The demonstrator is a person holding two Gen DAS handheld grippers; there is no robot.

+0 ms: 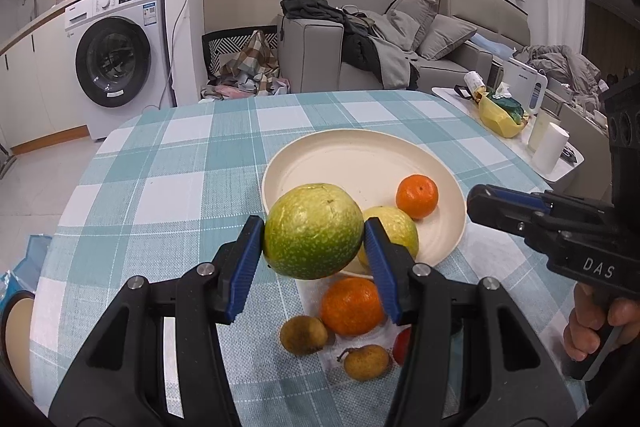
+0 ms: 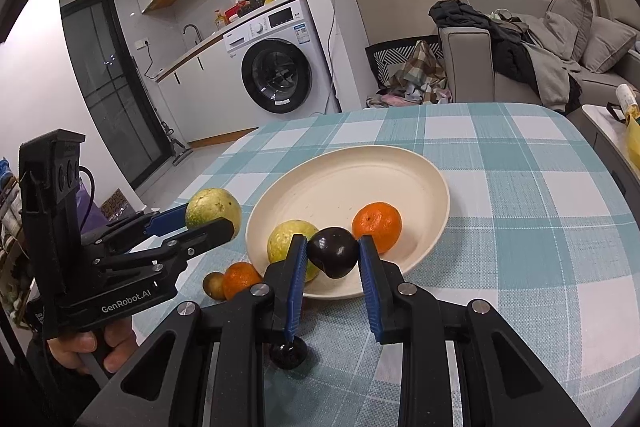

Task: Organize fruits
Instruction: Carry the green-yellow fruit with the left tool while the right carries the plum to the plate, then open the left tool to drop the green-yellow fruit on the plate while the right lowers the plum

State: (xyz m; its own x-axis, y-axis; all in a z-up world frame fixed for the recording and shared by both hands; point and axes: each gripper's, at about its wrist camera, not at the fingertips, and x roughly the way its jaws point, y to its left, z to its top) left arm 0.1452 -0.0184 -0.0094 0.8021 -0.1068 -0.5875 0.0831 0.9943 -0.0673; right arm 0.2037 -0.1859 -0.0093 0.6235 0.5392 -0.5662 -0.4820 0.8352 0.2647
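My left gripper [image 1: 314,239] is shut on a large green citrus fruit [image 1: 314,231], held above the table just left of the cream plate [image 1: 360,155]. It shows in the right wrist view too [image 2: 212,213]. My right gripper [image 2: 333,255] is shut on a dark purple fruit [image 2: 334,251], held over the plate's near rim [image 2: 424,167]. On the plate lie a small orange [image 1: 417,195] and a yellow-green fruit [image 1: 394,227]. On the cloth lie another orange [image 1: 351,305], two brown kiwis [image 1: 303,334] [image 1: 366,361] and a red fruit [image 1: 401,345], partly hidden.
The checked tablecloth [image 1: 180,167] covers the table. A second dark fruit [image 2: 288,353] lies on the cloth under my right gripper. A side table with a yellow bag [image 1: 500,115] and white cups [image 1: 550,147] stands at right. A washing machine and sofa stand beyond.
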